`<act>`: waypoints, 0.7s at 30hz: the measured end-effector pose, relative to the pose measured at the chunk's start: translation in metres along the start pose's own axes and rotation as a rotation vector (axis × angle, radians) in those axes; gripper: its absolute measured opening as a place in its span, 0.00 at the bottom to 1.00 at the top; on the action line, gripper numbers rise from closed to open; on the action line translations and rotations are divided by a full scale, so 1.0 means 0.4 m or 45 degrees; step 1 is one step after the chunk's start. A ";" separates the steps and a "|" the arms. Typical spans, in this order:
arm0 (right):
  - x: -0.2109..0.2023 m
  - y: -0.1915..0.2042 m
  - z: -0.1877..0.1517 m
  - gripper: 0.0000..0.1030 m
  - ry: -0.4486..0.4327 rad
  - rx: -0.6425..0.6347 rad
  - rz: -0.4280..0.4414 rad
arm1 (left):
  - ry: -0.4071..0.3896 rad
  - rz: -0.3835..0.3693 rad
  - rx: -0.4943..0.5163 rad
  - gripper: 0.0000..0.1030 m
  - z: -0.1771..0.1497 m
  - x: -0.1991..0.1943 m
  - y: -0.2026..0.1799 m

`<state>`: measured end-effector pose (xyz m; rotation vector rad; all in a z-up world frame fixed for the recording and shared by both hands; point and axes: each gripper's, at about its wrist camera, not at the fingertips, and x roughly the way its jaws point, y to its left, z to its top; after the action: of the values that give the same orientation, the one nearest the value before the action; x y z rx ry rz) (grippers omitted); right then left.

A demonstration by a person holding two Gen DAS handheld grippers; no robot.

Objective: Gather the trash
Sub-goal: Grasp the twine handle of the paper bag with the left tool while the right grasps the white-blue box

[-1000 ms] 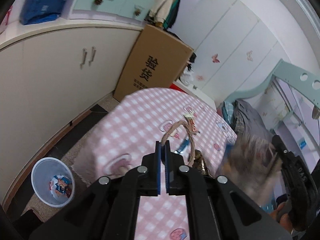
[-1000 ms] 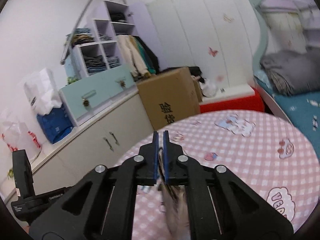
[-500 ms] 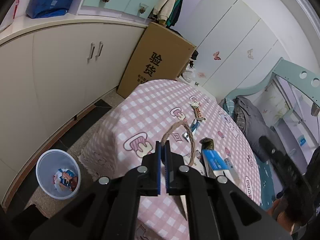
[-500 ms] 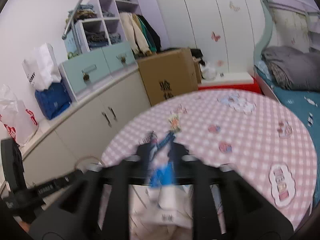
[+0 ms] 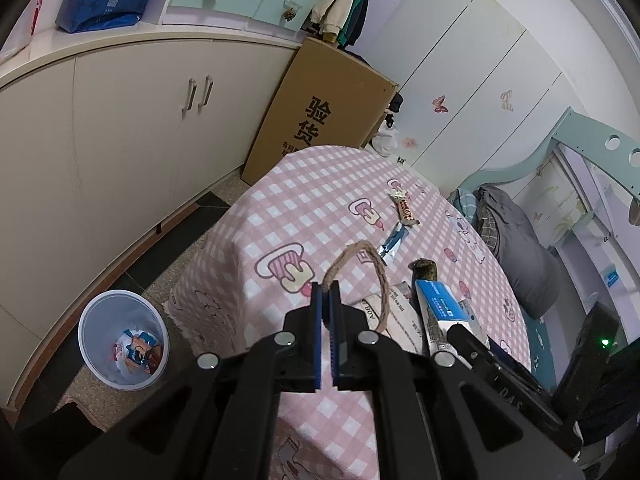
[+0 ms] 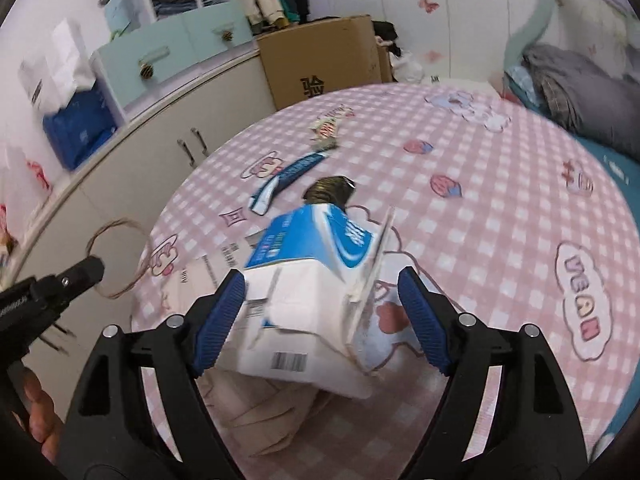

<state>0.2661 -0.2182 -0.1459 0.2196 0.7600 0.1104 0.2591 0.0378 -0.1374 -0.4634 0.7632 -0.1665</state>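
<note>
While the blue-and-white carton [image 6: 308, 276] lies between the blue pads [image 6: 218, 316] of the right gripper [image 6: 320, 320], the pads stand clear of its sides; the jaws have just been opening and are spread wide. The carton rests on a cream paper bag [image 6: 256, 412] lying on the pink checked bench [image 6: 480, 208]. The carton is taken as the landmark.

- Just beyond the carton: a dark crumpled wrapper [image 6: 330, 190].
- Further beyond, toward the far edge of the bench: a blue-and-silver wrapper [image 6: 286, 180], then a red-and-white candy wrapper [image 6: 328, 128].
- Left of the carton: the twine handle [image 5: 360, 276] of the bag, pinched at one end by the left gripper [image 5: 326, 300], whose jaws are pressed together on it. The handle loops upward and runs back down to the bag.
- Left of the carton and below the bench edge: a white trash bin [image 5: 122, 340] on the floor, containing several wrappers.
- Beyond the bench: a brown cardboard box [image 5: 320, 108] standing against the cream cabinets [image 5: 132, 112].
- Right of the carton, past the bench: a bed with a grey blanket [image 5: 516, 248].
</note>
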 end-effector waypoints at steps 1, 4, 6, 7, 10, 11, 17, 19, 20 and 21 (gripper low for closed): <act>0.006 -0.018 0.000 0.75 -0.002 0.034 0.020 | 0.000 0.000 -0.001 0.03 0.000 0.000 0.001; 0.027 -0.059 0.002 0.56 0.041 0.125 0.153 | 0.009 -0.006 0.000 0.03 -0.002 0.006 -0.004; 0.030 -0.066 0.000 0.55 0.045 0.136 0.188 | 0.015 -0.013 0.006 0.03 -0.003 0.011 -0.008; 0.026 -0.064 0.000 0.54 0.026 0.133 0.188 | 0.018 -0.015 0.009 0.03 -0.004 0.014 -0.011; 0.018 -0.065 -0.001 0.51 -0.004 0.146 0.202 | 0.026 -0.021 0.020 0.03 -0.008 0.018 -0.018; 0.012 -0.066 -0.002 0.49 -0.020 0.148 0.200 | 0.027 -0.021 0.022 0.03 -0.007 0.019 -0.018; -0.023 -0.067 0.016 0.46 -0.096 0.148 0.193 | 0.016 -0.024 0.017 0.03 0.002 0.011 -0.013; -0.033 -0.060 0.021 0.46 -0.119 0.142 0.196 | 0.008 -0.027 0.013 0.03 0.005 0.006 -0.008; -0.042 -0.055 0.024 0.46 -0.132 0.143 0.209 | 0.005 -0.029 0.013 0.03 0.007 0.002 -0.006; -0.049 -0.047 0.026 0.46 -0.141 0.136 0.219 | -0.001 -0.034 0.008 0.03 0.009 -0.003 0.001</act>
<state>0.2595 -0.2415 -0.1298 0.3895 0.6368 0.2189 0.2607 0.0397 -0.1345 -0.4681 0.7555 -0.1933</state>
